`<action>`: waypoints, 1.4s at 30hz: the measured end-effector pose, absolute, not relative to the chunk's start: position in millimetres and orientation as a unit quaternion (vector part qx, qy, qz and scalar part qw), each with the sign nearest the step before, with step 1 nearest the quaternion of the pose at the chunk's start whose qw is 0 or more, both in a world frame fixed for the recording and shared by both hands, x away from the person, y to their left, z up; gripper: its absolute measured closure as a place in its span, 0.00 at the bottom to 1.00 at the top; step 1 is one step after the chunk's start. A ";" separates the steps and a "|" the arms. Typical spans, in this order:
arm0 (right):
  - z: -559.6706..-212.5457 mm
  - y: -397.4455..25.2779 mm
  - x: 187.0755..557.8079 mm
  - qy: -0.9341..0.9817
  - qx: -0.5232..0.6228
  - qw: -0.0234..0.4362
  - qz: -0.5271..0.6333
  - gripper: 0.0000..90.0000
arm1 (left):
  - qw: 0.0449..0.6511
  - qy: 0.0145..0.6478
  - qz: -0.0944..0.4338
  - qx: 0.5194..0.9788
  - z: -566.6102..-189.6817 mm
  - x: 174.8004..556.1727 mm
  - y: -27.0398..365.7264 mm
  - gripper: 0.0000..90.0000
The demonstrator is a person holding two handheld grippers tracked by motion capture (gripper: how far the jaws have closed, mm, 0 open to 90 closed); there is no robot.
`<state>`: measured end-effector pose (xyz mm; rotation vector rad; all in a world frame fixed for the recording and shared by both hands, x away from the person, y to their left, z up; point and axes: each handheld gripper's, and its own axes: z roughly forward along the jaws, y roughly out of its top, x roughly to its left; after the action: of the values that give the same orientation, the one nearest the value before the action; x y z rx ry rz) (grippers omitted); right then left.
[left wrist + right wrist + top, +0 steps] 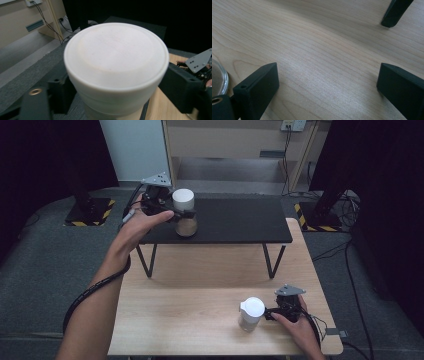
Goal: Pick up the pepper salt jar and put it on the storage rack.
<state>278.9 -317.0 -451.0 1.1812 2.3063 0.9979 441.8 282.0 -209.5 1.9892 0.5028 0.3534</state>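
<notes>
A jar with a white lid and brownish contents is at the left end of the black shelf. My left gripper is shut on its body; in the left gripper view the lid sits between the two black jaws. A second white-lidded jar stands on the wooden table at the front right. My right gripper is just right of it, open. In the right gripper view there is bare wood between the jaws, and the jar's glass edge lies outside the left jaw.
The shelf rests on thin black legs; one leg foot is ahead of the right gripper. Grey carpet surrounds the table. Dark stands with striped bases flank the back. Cables trail on the floor at right.
</notes>
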 end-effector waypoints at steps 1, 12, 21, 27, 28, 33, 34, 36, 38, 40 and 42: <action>-451.0 -317.0 279.0 0.817 0.418 0.181 0.353 0.05 | 0.494 0.211 0.156 0.829 -207.5 438.1 278.4 0.12; -450.9 -317.0 279.0 0.817 0.418 0.181 0.353 0.05 | 0.488 0.234 0.191 0.819 -212.1 412.6 296.5 0.01; -450.9 -316.8 278.8 0.817 0.419 0.181 0.353 0.05 | 0.500 0.243 0.206 0.805 -216.5 382.9 315.4 0.01; -451.3 -316.5 277.2 0.815 0.420 0.183 0.354 0.06 | 0.498 0.242 0.222 0.803 -217.2 360.6 318.4 0.01; -451.3 -316.5 276.8 0.815 0.420 0.184 0.354 0.06 | 0.494 0.242 0.225 0.804 -217.2 357.9 318.3 0.01; -451.2 -316.4 274.6 0.814 0.422 0.183 0.354 0.06 | 0.487 0.241 0.237 0.806 -220.3 342.4 318.8 0.01; -451.2 -316.4 274.6 0.814 0.422 0.183 0.354 0.06 | 0.487 0.241 0.237 0.806 -220.3 342.4 318.8 0.01; -451.3 -316.5 273.7 0.814 0.422 0.184 0.354 0.06 | 0.481 0.236 0.246 0.808 -222.0 332.5 318.4 0.01; -451.3 -316.4 273.1 0.814 0.423 0.184 0.354 0.06 | 0.477 0.236 0.251 0.809 -223.2 326.1 317.4 0.01; -451.3 -316.3 272.7 0.813 0.423 0.184 0.354 0.06 | 0.476 0.234 0.251 0.809 -224.7 321.7 317.9 0.01; -451.2 -316.3 272.4 0.813 0.424 0.184 0.354 0.07 | 0.476 0.233 0.250 0.810 -226.8 316.0 318.0 0.01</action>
<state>272.4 -316.3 -451.2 1.1940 2.2930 0.9975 316.0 318.0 -226.8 1.9796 0.5688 0.6120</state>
